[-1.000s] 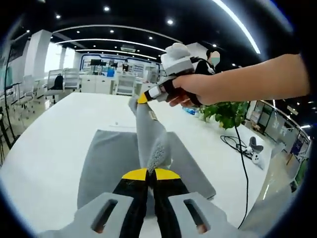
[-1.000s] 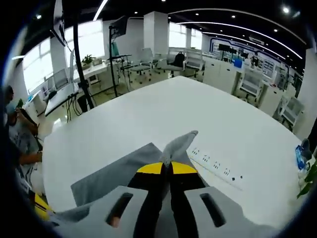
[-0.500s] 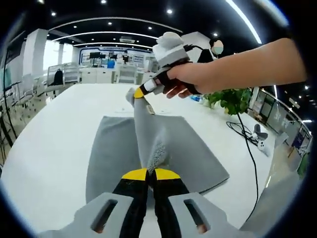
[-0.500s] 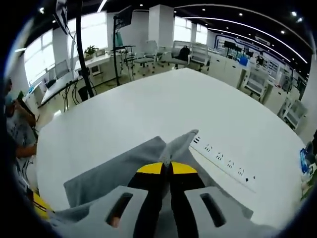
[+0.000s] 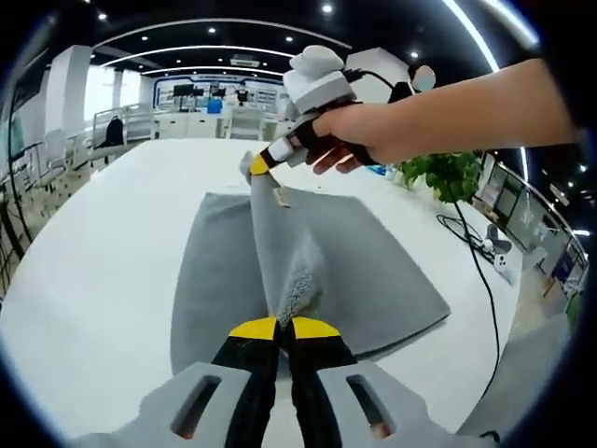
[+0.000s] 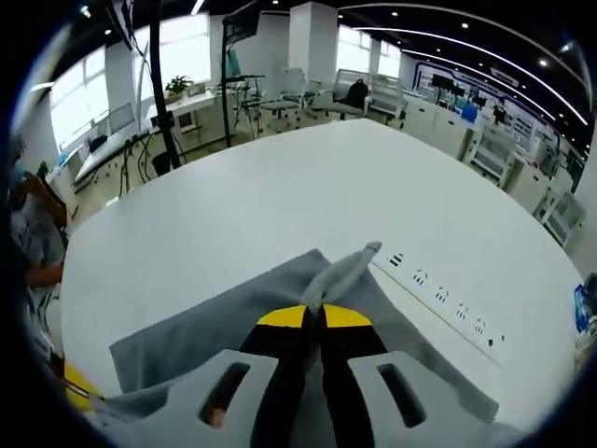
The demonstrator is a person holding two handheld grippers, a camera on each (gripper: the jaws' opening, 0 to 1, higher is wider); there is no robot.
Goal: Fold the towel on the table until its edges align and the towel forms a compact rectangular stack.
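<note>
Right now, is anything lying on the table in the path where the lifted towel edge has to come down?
Nothing visible does. Both hand-held grippers, left and right, pinch the towel, and the white table around it looks bare apart from a cable off to one side.

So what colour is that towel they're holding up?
Plain grey, no pattern. The towel shows best in the left gripper view, spread on the white table.

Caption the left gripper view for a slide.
Both grippers, left and right, pinch the grey towel, lifting a ridge above the white table.
</note>
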